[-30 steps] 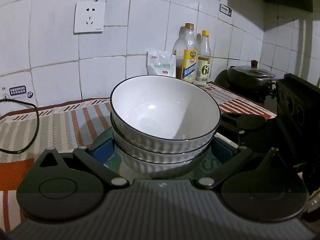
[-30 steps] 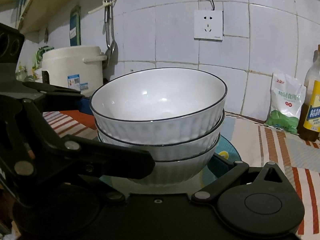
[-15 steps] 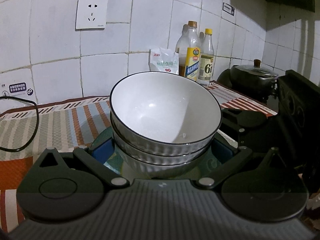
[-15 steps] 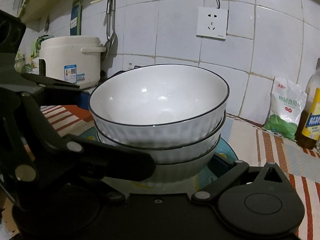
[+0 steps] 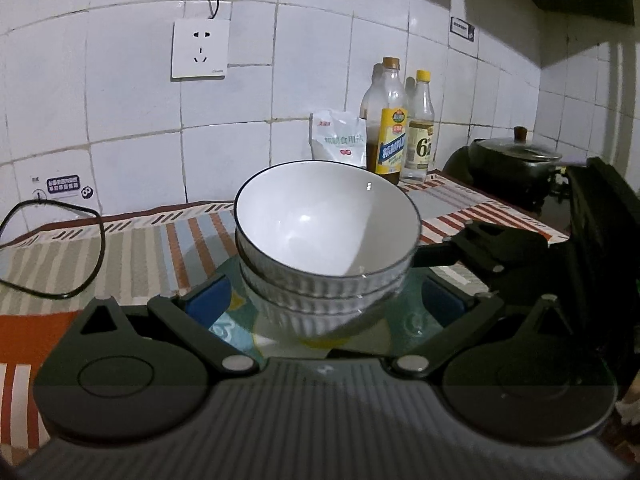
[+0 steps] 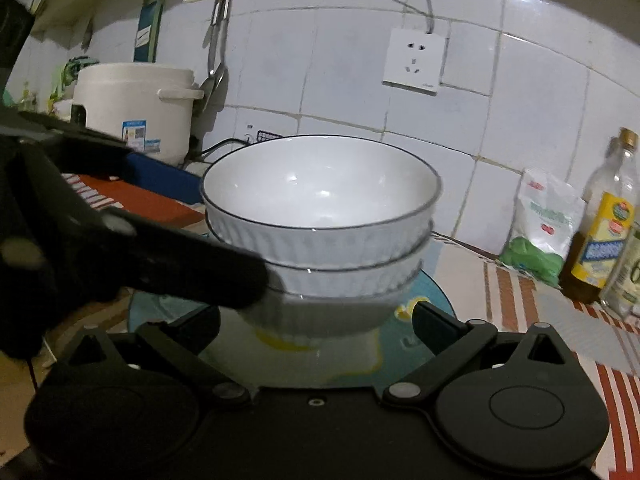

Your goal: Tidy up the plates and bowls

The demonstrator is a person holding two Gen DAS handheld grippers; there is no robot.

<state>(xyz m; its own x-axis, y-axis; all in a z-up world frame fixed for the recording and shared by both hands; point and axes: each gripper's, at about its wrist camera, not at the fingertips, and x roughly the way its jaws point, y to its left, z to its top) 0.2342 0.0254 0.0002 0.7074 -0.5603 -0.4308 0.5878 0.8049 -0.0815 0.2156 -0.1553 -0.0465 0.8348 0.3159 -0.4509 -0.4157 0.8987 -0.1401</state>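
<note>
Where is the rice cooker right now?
In the right wrist view, the white rice cooker stands far left against the tiled wall, behind the stacked bowls.

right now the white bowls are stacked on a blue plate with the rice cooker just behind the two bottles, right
Not quite. The stack of white bowls does sit on the blue plate, but the right wrist view shows the rice cooker on the opposite side from the bottles.

glossy ribbed ceramic bowls (image 5: pixel 326 236) on a glassy plate (image 5: pixel 404 320); woven striped cloth (image 5: pixel 132 256)
</note>
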